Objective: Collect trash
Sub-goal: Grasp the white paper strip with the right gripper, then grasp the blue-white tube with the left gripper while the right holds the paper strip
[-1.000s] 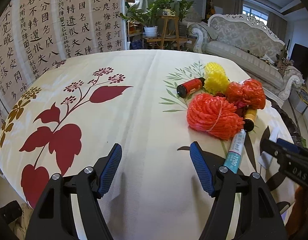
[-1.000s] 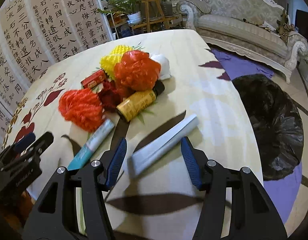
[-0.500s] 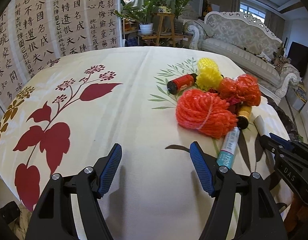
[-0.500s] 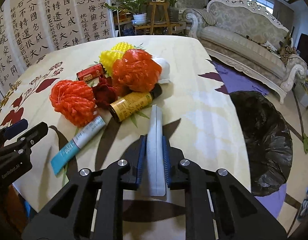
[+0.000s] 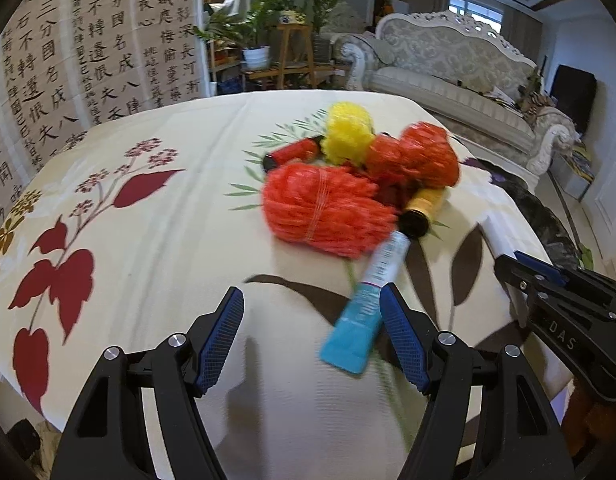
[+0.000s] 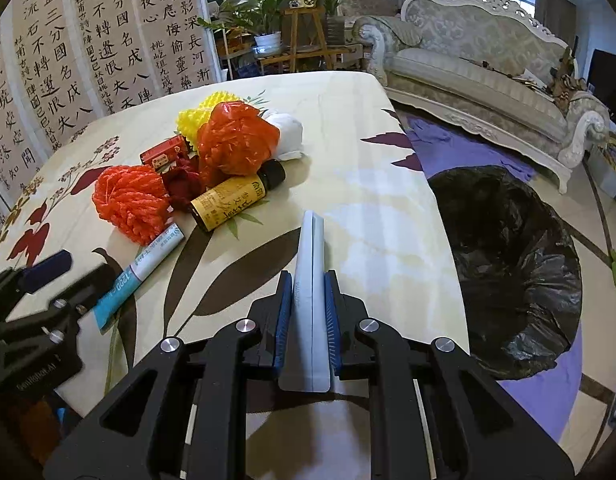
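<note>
My right gripper (image 6: 306,280) is shut on a flat pale grey tube (image 6: 310,264) and holds it just above the table; it also shows in the left wrist view (image 5: 494,232). My left gripper (image 5: 312,308) is open and empty, its right finger beside a blue-white toothpaste tube (image 5: 368,304). A trash pile lies beyond: orange net ball (image 6: 129,200), yellow-label bottle (image 6: 231,200), orange bag (image 6: 237,140), yellow foam net (image 6: 209,110), red bottle (image 6: 163,152), white wad (image 6: 287,132). A black-lined bin (image 6: 520,264) stands right of the table.
The table carries a cream cloth with red leaves (image 5: 67,276). A calligraphy screen (image 5: 67,60), potted plants on a stand (image 5: 291,40) and a pale sofa (image 5: 448,72) stand behind. A purple mat (image 6: 448,144) lies by the bin.
My right gripper closed on the grey tube and lifted it lengthwise between the fingers. My left gripper moved right toward the toothpaste tube, staying open.
</note>
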Motion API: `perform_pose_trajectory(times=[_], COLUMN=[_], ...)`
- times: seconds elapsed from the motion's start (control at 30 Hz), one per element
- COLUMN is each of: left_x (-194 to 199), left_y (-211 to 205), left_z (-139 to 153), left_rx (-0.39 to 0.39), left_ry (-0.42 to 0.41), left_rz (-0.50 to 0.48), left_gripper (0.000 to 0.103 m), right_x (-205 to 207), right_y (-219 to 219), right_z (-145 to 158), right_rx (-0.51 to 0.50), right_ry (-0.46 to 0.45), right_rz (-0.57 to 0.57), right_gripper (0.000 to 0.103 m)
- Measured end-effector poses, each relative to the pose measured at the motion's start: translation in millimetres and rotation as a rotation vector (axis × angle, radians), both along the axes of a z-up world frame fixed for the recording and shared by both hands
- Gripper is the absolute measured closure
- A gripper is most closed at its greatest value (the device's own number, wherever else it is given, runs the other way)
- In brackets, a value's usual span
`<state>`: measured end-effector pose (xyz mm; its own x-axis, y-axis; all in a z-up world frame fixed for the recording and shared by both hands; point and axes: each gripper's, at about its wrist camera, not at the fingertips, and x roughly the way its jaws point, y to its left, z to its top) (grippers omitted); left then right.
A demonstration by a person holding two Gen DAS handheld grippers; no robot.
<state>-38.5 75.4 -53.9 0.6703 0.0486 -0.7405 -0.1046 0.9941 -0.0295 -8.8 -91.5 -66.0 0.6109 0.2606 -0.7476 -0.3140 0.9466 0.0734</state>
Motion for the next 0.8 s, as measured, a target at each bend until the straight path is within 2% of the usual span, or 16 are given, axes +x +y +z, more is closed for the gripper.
perform_pose_trajectory(times=[0.03, 0.13, 0.17, 0.43, 0.57, 0.8], left_x=[1.3, 7.7, 9.3, 6.2, 1.6, -5.8], left_y=[-2.1, -8.4, -10.3, -25.3, -30.3, -30.4], left_z=[-1.1, -6.5, -7.8, -10.1, -9.8, -3.9], left_rx=[-0.002, -0.003, 0.006, 0.078, 0.082, 0.032], left_ry=[0.005, 0.033, 0.037, 0.012, -0.002, -0.019], left_rz=[-0.004, -0.023, -0.025, -0.072, -0.089, -0.115], left_gripper=[0.035, 0.049, 0.05, 0.077, 0.081, 0.085], right_x=[-1.2, -2.2, -2.4, -2.5, -4.0, -6.6], right_y=[0.0, -1.8, -2.8, -6.1, -7.5, -12.9], right_z=[-0.2, -0.5, -0.4, -0.7, -0.4, 1.3], right_rx=[0.004, 0.015, 0.019, 0.032, 0.038, 0.048], right_ry=[0.0, -0.001, 0.0, -0.002, -0.002, 0.0], right_rz=[0.001, 0.006, 0.008, 0.018, 0.017, 0.003], right_gripper=[0.087, 0.087, 0.087, 0.087, 0.087, 0.087])
